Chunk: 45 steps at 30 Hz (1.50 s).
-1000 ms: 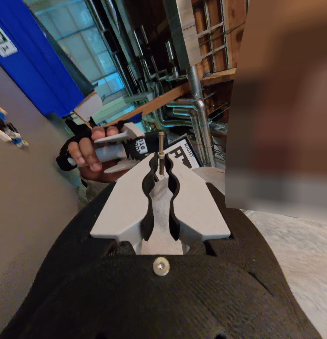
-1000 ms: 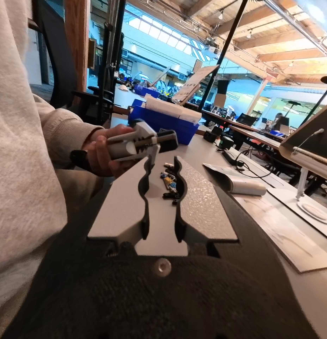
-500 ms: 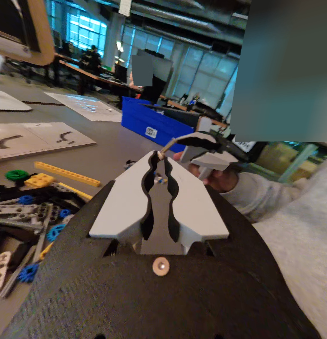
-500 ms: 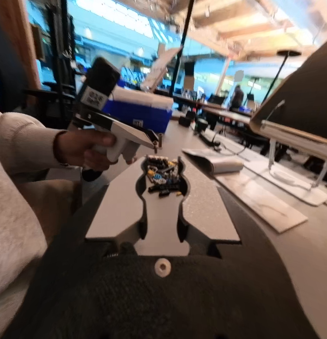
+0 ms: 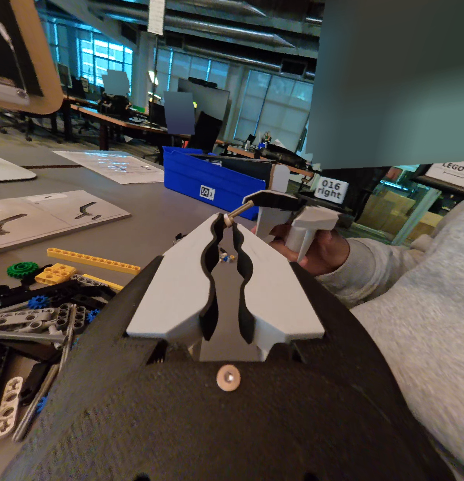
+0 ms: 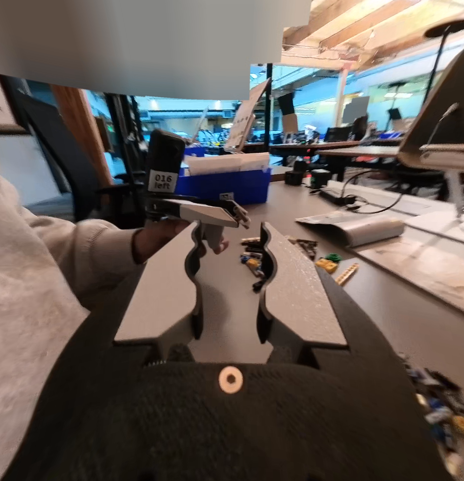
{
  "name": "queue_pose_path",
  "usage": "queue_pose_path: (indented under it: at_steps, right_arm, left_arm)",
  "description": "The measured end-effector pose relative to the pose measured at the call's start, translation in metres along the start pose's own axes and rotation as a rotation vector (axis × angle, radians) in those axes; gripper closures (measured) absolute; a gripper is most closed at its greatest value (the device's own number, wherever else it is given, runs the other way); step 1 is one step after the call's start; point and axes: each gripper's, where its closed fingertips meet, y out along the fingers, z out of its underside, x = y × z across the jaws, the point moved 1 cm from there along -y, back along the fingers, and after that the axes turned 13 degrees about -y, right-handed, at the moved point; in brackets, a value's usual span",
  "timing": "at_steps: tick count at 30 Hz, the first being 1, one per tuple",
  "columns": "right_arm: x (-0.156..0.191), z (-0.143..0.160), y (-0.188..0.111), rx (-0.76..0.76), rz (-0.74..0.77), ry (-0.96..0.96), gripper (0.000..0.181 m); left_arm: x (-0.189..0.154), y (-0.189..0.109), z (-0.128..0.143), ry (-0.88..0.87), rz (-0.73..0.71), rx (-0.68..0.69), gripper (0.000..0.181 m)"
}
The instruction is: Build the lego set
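Observation:
My left gripper point(image 5: 227, 221) is shut on a small tan axle with a pale bush point(image 5: 237, 212), held at the fingertips above the grey table. The axle's far end points at one finger of my right gripper, seen beyond it in the left wrist view point(image 5: 277, 205). My right gripper point(image 6: 229, 228) is open and empty, with a wide gap between its jaws. The left gripper point(image 6: 212, 213) shows just past its left finger, with the piece at its tip point(image 6: 240, 212). Loose Lego parts lie on the table: a yellow beam point(image 5: 93, 260), a green gear point(image 5: 23, 269), and grey beams point(image 5: 30, 317).
A blue bin point(image 5: 212, 179) stands at the back of the table. An open instruction booklet point(image 5: 56, 213) lies at the left, and another booklet point(image 6: 350, 229) lies at the right. Cables and a power strip point(image 6: 335, 195) run behind. The person's grey sleeve point(image 5: 381, 273) is close by. Both grippers' tips are close together, under 4 cm apart. Both grippers' tips are roughly 20 cm from the green gear point(image 5: 23, 269).
Both grippers have swung round towards the table. The left gripper has kept hold of the axle. The right gripper's jaws have opened wider, and its tip is now beside the left gripper's.

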Motion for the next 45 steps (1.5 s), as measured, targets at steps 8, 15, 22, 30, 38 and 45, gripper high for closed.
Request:
queue_pose_path:
  at_steps: [8,15,22,30,38,45]
  right_arm:
    - [0.007,0.003,0.002,-0.033,-0.134,0.25,0.138]
    - [0.017,-0.006,-0.002,-0.131,-0.281,0.429,0.151]
    - [0.025,-0.01,-0.003,-0.144,-0.346,0.456,0.153]
    - [0.027,-0.012,-0.004,-0.149,-0.362,0.462,0.157]
    - [0.029,-0.013,-0.005,-0.156,-0.379,0.461,0.156]
    - [0.026,-0.011,-0.006,-0.142,-0.355,0.429,0.177]
  left_arm:
    - [-0.023,0.001,0.006,0.155,0.101,0.015,0.176]
    - [-0.037,-0.001,0.006,0.121,0.202,0.008,0.176]
    - [-0.044,-0.002,0.007,0.124,0.248,0.008,0.177]
    - [-0.046,-0.003,0.007,0.134,0.257,0.007,0.177]
    - [-0.046,-0.003,0.01,0.152,0.255,0.024,0.177]
    - [-0.049,-0.002,0.015,0.171,0.262,0.046,0.177]
